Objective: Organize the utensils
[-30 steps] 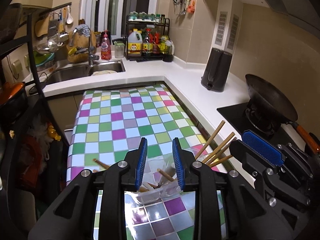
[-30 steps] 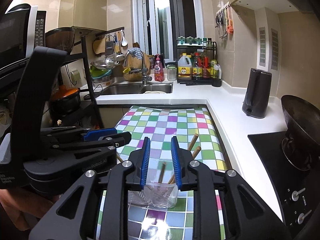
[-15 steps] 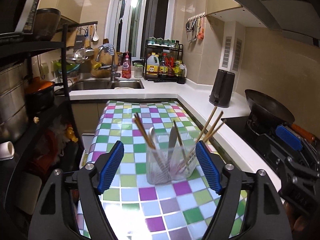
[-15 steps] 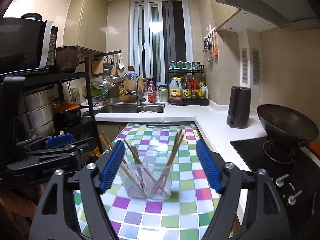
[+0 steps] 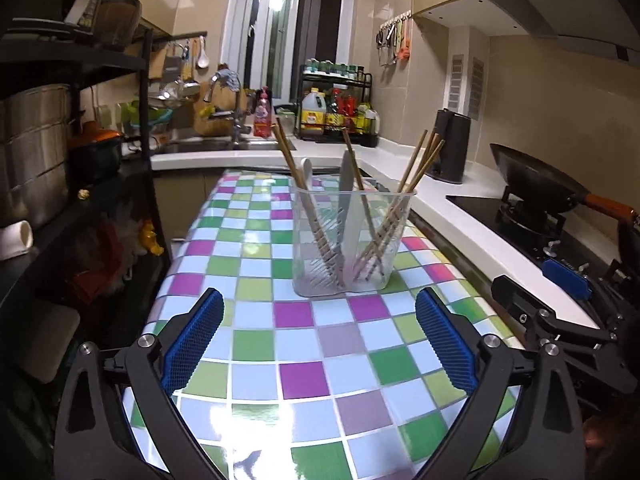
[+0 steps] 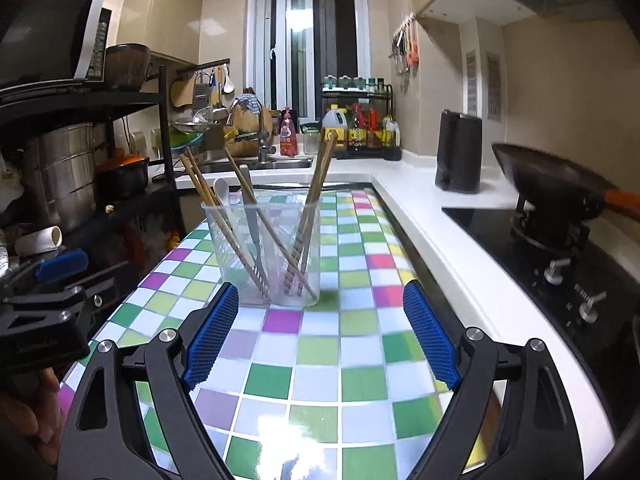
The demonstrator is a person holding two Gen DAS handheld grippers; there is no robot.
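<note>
A clear plastic utensil holder [image 5: 352, 240] stands upright on the checkered tabletop [image 5: 296, 376]. It holds several wooden chopsticks [image 5: 420, 168], a white spoon [image 5: 307, 172] and a grey utensil [image 5: 347, 184]. It also shows in the right wrist view [image 6: 266, 252]. My left gripper [image 5: 318, 340] is open and empty, a short way in front of the holder. My right gripper [image 6: 320, 332] is open and empty, just in front of the holder. Neither touches it.
A black wok [image 5: 536, 186] sits on the stove at the right. A black kettle [image 6: 458, 154] stands on the white counter. A sink [image 6: 256, 164] and bottle rack [image 6: 356, 128] are at the back. A black shelf with pots [image 6: 60, 168] stands at the left.
Both grippers opened from around the holder and pulled back and lower, leaving it standing on the table. The holder now sits farther from both.
</note>
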